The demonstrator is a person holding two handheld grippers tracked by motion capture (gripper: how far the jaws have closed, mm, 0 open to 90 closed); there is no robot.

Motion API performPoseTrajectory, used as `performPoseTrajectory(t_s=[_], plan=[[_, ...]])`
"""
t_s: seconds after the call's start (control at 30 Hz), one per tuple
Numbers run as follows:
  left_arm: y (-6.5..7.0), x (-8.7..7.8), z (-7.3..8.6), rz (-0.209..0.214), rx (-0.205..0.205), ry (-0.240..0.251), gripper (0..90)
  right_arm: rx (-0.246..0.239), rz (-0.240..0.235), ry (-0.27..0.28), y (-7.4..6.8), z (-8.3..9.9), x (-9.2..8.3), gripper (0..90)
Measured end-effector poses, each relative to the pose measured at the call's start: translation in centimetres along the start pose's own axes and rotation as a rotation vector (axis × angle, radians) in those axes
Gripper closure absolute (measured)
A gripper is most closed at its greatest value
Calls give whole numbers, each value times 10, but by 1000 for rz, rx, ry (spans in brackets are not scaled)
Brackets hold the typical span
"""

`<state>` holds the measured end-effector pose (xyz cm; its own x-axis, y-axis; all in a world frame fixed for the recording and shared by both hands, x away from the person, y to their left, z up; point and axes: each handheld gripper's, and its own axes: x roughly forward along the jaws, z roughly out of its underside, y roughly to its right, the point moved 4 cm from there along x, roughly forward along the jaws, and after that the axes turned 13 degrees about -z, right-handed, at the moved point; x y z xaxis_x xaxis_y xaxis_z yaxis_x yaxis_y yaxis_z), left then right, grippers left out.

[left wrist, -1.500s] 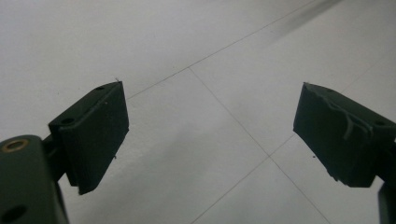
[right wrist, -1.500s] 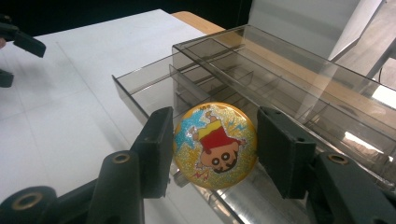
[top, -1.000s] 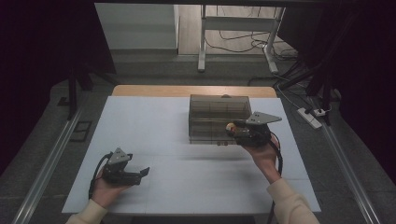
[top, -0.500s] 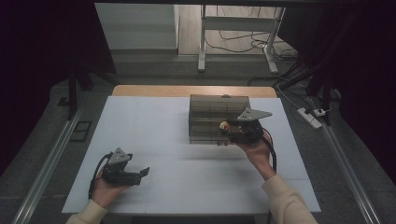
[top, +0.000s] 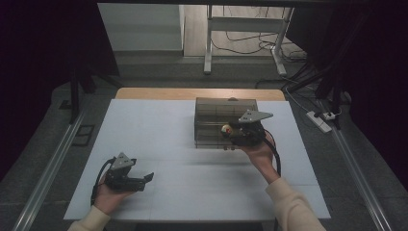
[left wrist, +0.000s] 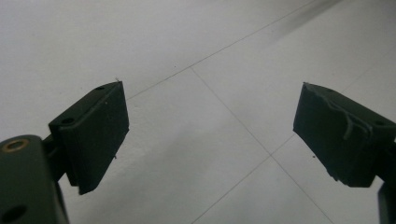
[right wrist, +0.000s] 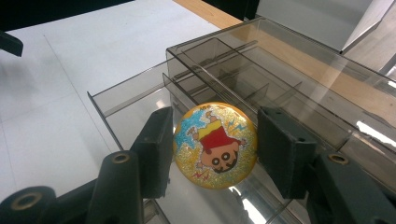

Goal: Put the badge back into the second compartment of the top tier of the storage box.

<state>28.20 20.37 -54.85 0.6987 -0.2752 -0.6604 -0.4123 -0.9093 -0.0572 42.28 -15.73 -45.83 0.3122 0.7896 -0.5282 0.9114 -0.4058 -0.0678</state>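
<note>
While my right gripper (right wrist: 212,149) clamps a round glittery badge (right wrist: 215,144), its jaws press the badge's rim from either side; cartoon figure on the face reads upside down along my jaws. Badge sits upright between the pads, right at the tool's tip.

Just beyond the tip: a smoky clear organizer box (right wrist: 280,79), its drawer (right wrist: 126,107) pulled out toward me. Badge hangs over the drawer's open tray, close above its floor; can't tell if it touches. Behind the badge, the box's inner dividers run away from my jaws.

From above, right gripper (top: 226,130) lies roughly level at the box's (top: 211,113) near front edge, pointing to my left across it. My right hand (top: 260,151) grips it from below and behind, forearm angled in from the near edge of the table (top: 159,125).

My left gripper (left wrist: 210,140): jaws wide apart, nothing between them, bare white tabletop (left wrist: 196,56) under them. From above, left gripper (top: 144,179) sits low at the near left of the table, pointing toward my right, held in my left hand (top: 110,195), well apart from the box.
</note>
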Motion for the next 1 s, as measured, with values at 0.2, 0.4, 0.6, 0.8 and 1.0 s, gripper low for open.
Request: performPoseTrajectory(t_s=[0.2,0.4,0.6,0.8,1.0], plan=[[0,0,0,0,1,0,103,1,0,-6,0,1,0,460],[0,0,0,1,2,0,102,8,-6,-17,-1,2,0,445],[0,-1,0,1,1,6,101,12,0,-25,-1,3,1,351],[-1,-1,0,-1,-2,5,101,3,5,-10,-3,2,-1,298],[-1,-1,0,-1,-4,6,101,-3,-16,15,-6,3,-6,270]])
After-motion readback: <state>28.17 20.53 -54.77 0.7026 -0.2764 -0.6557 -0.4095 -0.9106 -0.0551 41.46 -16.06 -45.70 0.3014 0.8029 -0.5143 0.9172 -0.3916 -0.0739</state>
